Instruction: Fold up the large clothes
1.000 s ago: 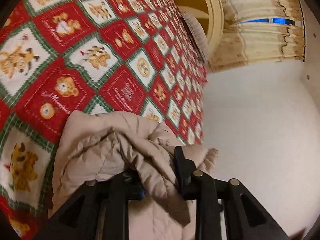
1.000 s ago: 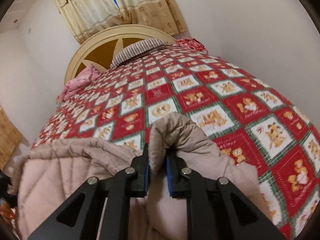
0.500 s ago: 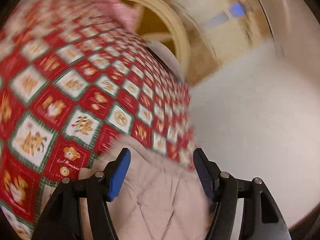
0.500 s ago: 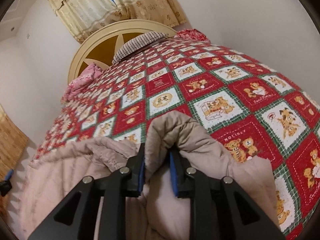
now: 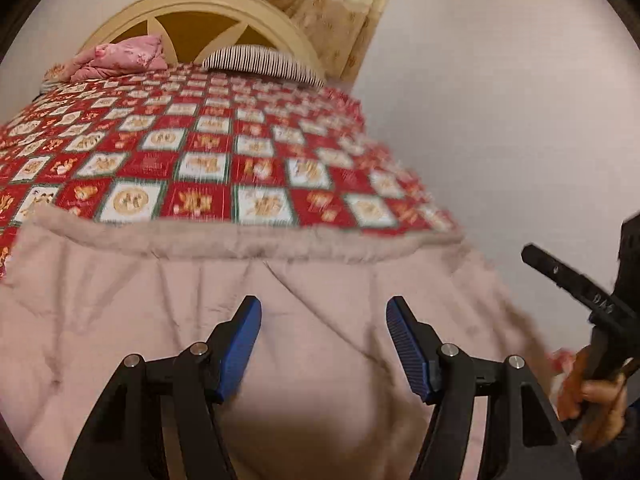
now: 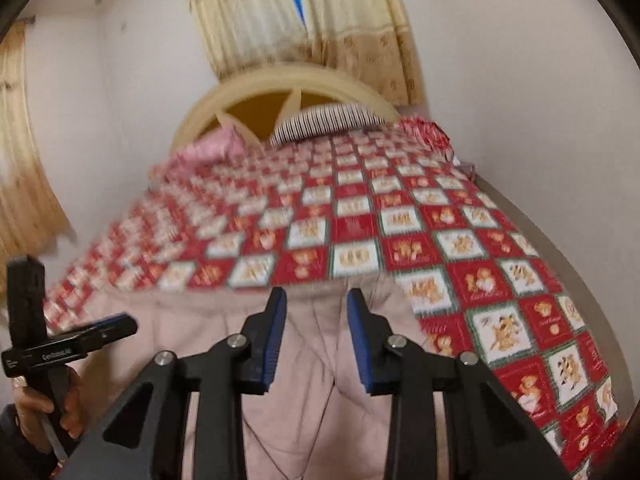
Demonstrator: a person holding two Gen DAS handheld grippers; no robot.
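Looking along our left gripper [image 5: 323,344], we see its blue pads [image 5: 240,344] spread wide with nothing between them, held over the beige quilted coat [image 5: 304,280]. The coat is our landmark: it lies spread out at the near end of the bed, on top of the red and white checkered bedspread [image 5: 208,168], and its fuzzy trimmed edge [image 5: 256,240] runs across the side away from us. Both views are somewhat blurred, so the stitching shows only as faint creases.

Our right gripper [image 6: 316,334] also hangs over the coat, near that trimmed edge, its fingers [image 6: 272,332] parted and gripping nothing; the gap is narrower than on the left one. From the left wrist view we see the right gripper's body at the coat's right side with our right hand [image 5: 596,392] around its handle. From the right wrist view our left hand [image 6: 44,408] holds the other gripper at the coat's left side.

Beyond the coat, at the far end of the bedspread, a striped pillow [image 5: 260,62] and a bunched pink blanket [image 5: 124,56] rest against the cream arched headboard [image 5: 192,12]. Behind the headboard hang pale yellow curtains [image 6: 304,20], and a white wall [image 5: 500,100] runs to the right of the coat.
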